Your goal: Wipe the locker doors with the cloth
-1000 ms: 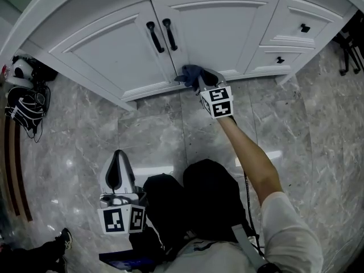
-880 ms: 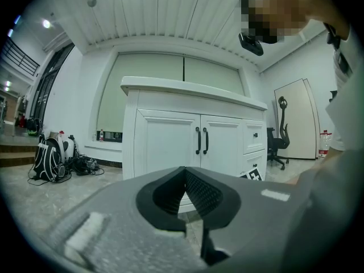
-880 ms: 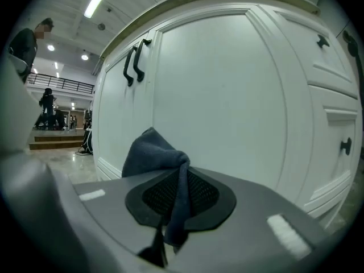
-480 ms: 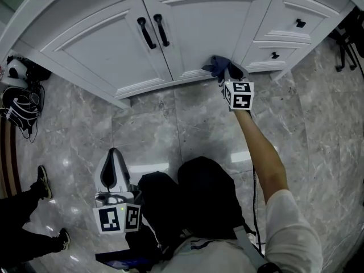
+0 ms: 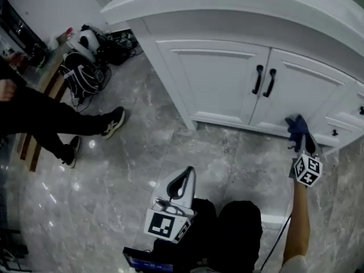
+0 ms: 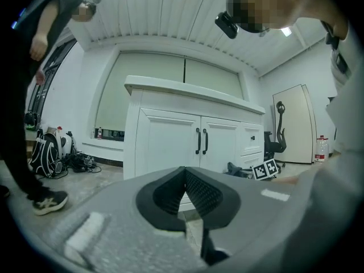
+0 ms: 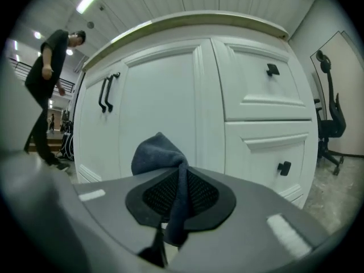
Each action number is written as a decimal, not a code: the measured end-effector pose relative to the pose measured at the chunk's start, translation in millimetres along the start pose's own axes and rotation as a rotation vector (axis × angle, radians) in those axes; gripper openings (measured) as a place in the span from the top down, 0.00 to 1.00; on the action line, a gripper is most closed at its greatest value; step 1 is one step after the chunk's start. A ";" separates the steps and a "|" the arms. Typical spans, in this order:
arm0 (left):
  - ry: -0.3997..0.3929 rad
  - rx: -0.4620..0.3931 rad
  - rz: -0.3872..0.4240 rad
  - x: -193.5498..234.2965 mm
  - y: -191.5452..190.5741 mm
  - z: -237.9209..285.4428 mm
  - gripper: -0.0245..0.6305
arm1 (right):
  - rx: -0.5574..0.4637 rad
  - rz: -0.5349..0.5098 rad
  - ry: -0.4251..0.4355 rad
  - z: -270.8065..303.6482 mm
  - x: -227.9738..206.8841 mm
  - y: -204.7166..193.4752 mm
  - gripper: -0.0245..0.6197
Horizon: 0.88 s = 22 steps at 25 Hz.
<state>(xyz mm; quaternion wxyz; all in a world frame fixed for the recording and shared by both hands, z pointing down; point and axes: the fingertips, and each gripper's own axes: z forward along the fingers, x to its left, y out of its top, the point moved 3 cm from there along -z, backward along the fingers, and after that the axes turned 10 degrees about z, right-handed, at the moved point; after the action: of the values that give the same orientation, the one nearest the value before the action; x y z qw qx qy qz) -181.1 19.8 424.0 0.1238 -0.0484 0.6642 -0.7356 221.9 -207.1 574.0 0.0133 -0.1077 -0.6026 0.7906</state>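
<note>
Grey marble floor (image 5: pixel 142 147) meets white locker doors (image 5: pixel 219 81); right claw (image 7: pixel 173 195) pinches blue cloth (image 7: pixel 153 152), left claw (image 6: pixel 185 195) closed, empty.

In my head view the locker (image 5: pixel 239 44) fills the upper right of the frame. Its left door (image 5: pixel 219 84) and right door (image 5: pixel 298 101) sit side by side, with the handles (image 5: pixel 259 79) next to each other where they meet. The drawers (image 5: pixel 344 131) are right of the doors. My right tongs (image 5: pixel 300 141) are at the right edge with the cloth (image 5: pixel 296 127) pinched in them, by the bottom corner of the right door, just beside the drawers. My left tongs (image 5: pixel 183 178) are low in the middle, over the floor (image 5: pixel 114 186), well apart from the locker. A person's legs (image 5: pixel 51 118) are at the left. Bags (image 5: pixel 85 53) lie in the upper left.
</note>
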 end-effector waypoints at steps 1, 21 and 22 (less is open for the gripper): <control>0.003 -0.015 0.005 5.2 -0.1 -1.8 0.96 | -0.016 -0.001 0.015 -4.6 8.9 7.2 0.90; 0.073 -0.070 -0.041 45.9 17.8 -27.6 0.96 | -0.240 -0.116 0.274 -53.0 111.8 150.4 0.90; 0.081 -0.082 -0.024 42.7 25.4 -19.8 0.96 | -0.267 -0.124 0.288 -45.9 110.7 165.3 0.90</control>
<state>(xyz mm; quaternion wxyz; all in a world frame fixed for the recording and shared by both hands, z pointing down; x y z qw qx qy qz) -224.0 26.2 392.6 0.0858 -0.0315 0.6976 -0.7106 140.4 -192.0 387.4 0.1334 -0.1830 -0.6993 0.6781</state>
